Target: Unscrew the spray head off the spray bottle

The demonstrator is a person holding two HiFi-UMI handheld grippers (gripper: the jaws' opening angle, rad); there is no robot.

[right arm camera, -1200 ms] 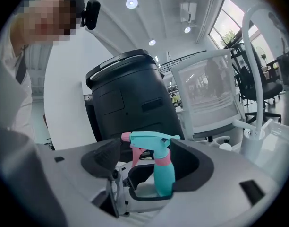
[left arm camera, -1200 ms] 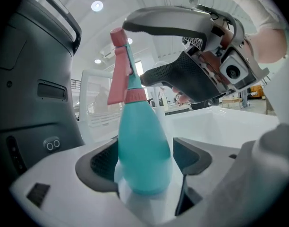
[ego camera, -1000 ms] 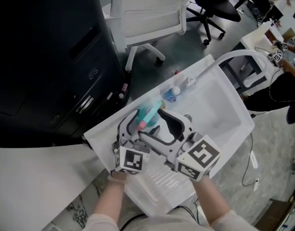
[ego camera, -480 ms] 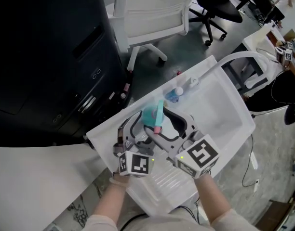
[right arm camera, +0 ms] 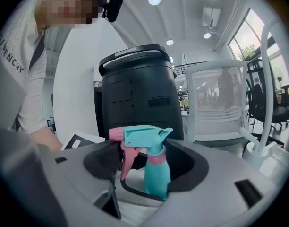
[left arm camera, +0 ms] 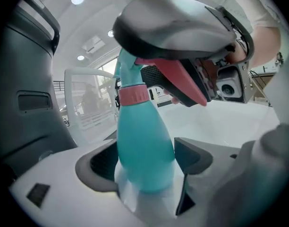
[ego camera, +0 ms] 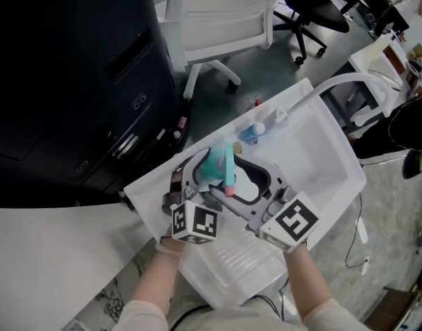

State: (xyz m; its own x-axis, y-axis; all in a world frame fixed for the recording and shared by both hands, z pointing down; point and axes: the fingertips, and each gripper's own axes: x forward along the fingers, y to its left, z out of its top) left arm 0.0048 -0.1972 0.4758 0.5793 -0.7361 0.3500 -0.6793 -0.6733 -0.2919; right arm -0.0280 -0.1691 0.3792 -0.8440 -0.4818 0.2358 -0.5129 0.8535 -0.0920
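Count on the bench: 1 spray bottle [left arm camera: 144,145], 2 grippers, 2 marker cubes, 1 white plastic tub [ego camera: 335,150], 1 small blue item [ego camera: 250,134] lying at the tub's far edge, too small for me to name.

The bottle is in the air over the near left part of the tub, caught between both tools. Teal body, 1 pink collar [left arm camera: 133,94] at the neck, and the spray head [right arm camera: 142,136] sits on that collar, not off. The head is teal with 1 pink nozzle tip and 1 pink trigger hanging below it. In both gripper views the bottle stands upright.

Left gripper [left arm camera: 145,163]: its 2 dark pads are clamped on the lower body of the bottle, 1 on each side, with no gap that I can see.

Right gripper [right arm camera: 145,162]: jaws have just been closing, with the spray head and neck between them. Nozzle and trigger lie against 1 pad, and the neck meets the other, so I read it as gripping the head at a wide setting.

Each tool carries 1 cube: left [ego camera: 195,224], right [ego camera: 294,221], near each other at the tub's near edge.

Around the bench: 1 black computer tower [ego camera: 59,81] to the left, 1 white office chair [ego camera: 218,12] beyond the tub, 1 black office chair [ego camera: 314,12] further right.
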